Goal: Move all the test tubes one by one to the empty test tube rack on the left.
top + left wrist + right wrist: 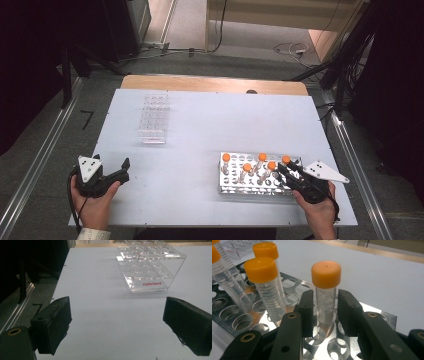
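At the left edge of the white table (200,130), the left gripper (122,167) rests in the person's left hand (92,202), its jaws spread wide with nothing between them. Ahead of it stands a clear plastic rack (150,267) (red "Labshark" lettering on its front wall), well apart from the jaws. Farther right sits a metal tube rack (257,186) holding five orange-capped tubes. The right gripper (325,312) reaches in over this rack, and its jaws flank the orange-capped tube (326,290) at the rack's right end, drawn in close; the pads appear to touch the tube's clear wall, though a sliver of gap may remain.
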Demonstrator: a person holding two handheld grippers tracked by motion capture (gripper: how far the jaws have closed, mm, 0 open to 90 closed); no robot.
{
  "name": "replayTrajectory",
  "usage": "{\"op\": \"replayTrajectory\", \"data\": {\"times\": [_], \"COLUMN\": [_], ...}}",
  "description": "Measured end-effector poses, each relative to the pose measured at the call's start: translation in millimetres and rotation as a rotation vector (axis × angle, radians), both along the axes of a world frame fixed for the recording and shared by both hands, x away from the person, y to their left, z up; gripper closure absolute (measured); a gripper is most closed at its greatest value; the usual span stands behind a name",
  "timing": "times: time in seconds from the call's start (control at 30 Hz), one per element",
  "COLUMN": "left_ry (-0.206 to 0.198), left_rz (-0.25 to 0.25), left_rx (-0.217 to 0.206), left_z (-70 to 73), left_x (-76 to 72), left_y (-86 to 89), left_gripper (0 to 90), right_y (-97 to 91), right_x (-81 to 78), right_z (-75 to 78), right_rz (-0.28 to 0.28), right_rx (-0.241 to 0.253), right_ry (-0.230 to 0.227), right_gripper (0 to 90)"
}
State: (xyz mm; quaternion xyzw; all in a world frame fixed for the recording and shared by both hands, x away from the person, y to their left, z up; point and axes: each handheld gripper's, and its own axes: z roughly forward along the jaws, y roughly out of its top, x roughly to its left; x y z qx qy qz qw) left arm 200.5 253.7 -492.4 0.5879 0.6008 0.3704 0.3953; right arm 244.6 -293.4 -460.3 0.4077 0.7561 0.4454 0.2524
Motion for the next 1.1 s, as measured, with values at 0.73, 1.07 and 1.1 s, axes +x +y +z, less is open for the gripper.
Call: {"op": "replayTrajectory", "data": {"times": [0.73, 1.07, 1.1], "left_ry": [0.002, 0.005, 0.006], "left_rz": [-0.004, -0.005, -0.006], "left_rx": [-0.004, -0.007, -0.007], "left_z": [-0.1, -0.1, -0.2], "left_x": [0.0, -0.2, -0.1], "left_y": [0.0, 0.5, 0.4], "left_gripper": [8.0, 8.0, 8.0], "right_y": [-8.2, -10.2, -9.2], "right_x": [-9.9, -22.4, -24.6], "right_z": [29.0, 45.6, 48.4], "right_rz": [-0.016, -0.004, 0.004], "right_rx": [0.073, 0.098, 0.094], "right_ry": [-0.056, -0.093, -0.094], "right_gripper": [71.8, 71.9, 72.0]}}
